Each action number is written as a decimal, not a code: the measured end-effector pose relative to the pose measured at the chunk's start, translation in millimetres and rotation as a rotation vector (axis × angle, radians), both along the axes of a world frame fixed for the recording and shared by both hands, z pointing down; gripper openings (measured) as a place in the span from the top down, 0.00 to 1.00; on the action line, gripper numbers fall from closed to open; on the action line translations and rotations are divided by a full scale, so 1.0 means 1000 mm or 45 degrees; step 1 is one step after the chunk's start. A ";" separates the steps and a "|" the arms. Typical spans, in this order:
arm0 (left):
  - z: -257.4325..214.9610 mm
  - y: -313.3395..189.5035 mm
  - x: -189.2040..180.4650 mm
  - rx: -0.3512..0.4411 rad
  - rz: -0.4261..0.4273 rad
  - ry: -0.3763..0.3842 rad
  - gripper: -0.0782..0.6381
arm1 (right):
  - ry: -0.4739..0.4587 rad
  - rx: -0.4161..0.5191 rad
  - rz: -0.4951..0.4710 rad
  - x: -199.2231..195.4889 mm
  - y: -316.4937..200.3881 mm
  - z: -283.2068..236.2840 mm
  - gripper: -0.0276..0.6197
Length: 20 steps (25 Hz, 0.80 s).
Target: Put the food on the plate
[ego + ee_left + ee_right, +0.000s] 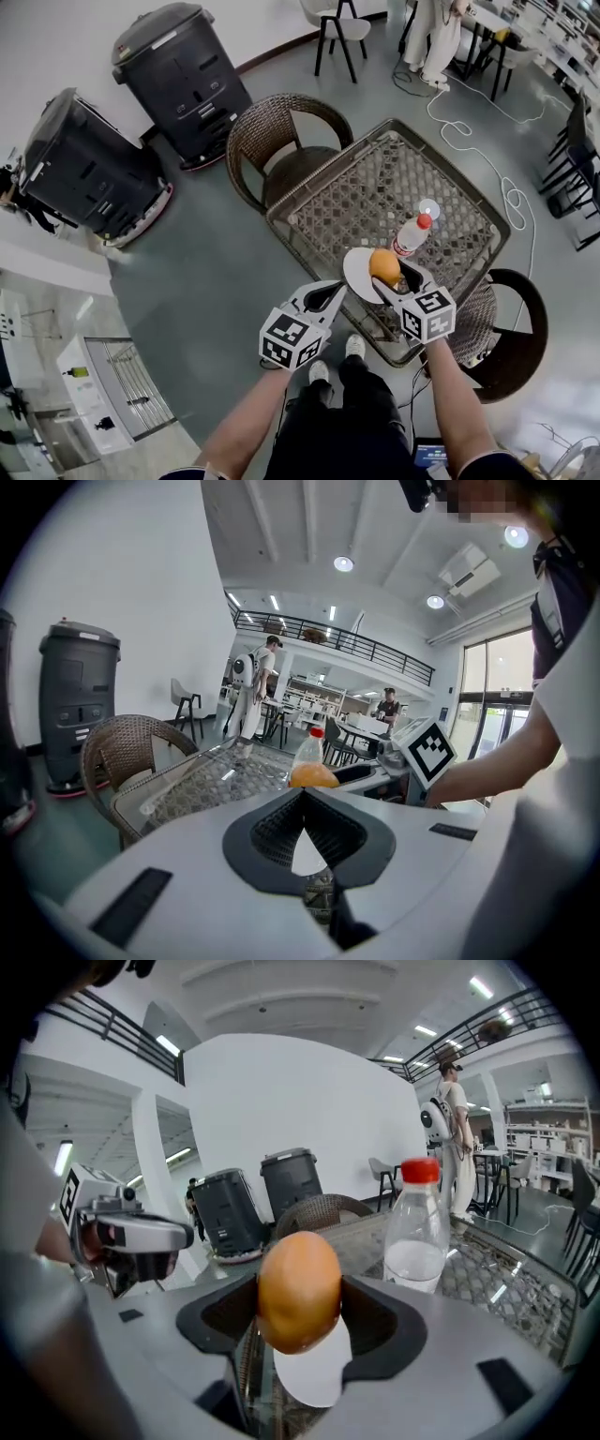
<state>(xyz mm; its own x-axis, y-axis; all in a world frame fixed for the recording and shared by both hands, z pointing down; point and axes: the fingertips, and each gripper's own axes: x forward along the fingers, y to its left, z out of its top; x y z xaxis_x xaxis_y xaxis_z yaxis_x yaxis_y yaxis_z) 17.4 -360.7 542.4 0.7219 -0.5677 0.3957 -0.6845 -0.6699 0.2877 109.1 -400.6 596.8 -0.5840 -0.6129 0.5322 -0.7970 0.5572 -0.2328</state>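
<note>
An orange-brown, egg-shaped food item (384, 265) (299, 1288) is gripped between the jaws of my right gripper (386, 277) (302, 1309). It hangs just above a white plate (357, 272) (317, 1375) near the table's front edge. In the left gripper view the food (313, 776) shows ahead, just past the jaw tips. My left gripper (337, 288) (302, 795) sits at the plate's near-left rim. Its tips meet and hold nothing. The plate (307, 857) shows through the gap behind them.
A clear water bottle (411, 234) (417, 1234) with a red cap stands just beyond the plate on the wicker-framed glass table (375, 178). Wicker chairs (281, 145) (511, 328) flank the table. Two black bin-like machines (183, 75) stand at left; a white cable (511, 202) lies on the floor.
</note>
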 end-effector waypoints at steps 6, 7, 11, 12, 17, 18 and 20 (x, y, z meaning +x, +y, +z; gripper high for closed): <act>0.027 -0.002 -0.003 -0.064 0.003 -0.040 0.88 | 0.190 -0.057 -0.088 -0.005 -0.005 0.057 0.51; 0.030 -0.002 -0.002 -0.073 0.008 -0.046 0.88 | 0.220 -0.051 -0.102 -0.006 -0.005 0.063 0.51; 0.043 -0.005 0.002 -0.096 0.024 -0.071 0.88 | 0.337 -0.014 -0.179 -0.012 -0.008 0.083 0.51; 0.045 -0.005 0.003 -0.101 0.026 -0.074 0.88 | 0.362 -0.008 -0.195 -0.014 -0.009 0.087 0.51; 0.048 -0.004 0.004 -0.125 0.026 -0.073 0.88 | 0.515 0.047 -0.244 -0.019 -0.012 0.097 0.51; 0.049 -0.004 0.004 -0.128 0.026 -0.072 0.88 | 0.547 0.057 -0.254 -0.019 -0.013 0.098 0.51; 0.050 -0.004 0.004 -0.135 0.026 -0.072 0.88 | 0.597 0.068 -0.270 -0.019 -0.012 0.103 0.51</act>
<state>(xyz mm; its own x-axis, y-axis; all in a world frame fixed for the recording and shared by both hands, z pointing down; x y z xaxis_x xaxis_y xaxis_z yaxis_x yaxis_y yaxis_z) 21.8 -364.3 592.6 0.7077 -0.5061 0.4930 -0.6881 -0.6518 0.3187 90.5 -412.2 699.9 -0.4048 -0.5401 0.7378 -0.6769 0.7195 0.1553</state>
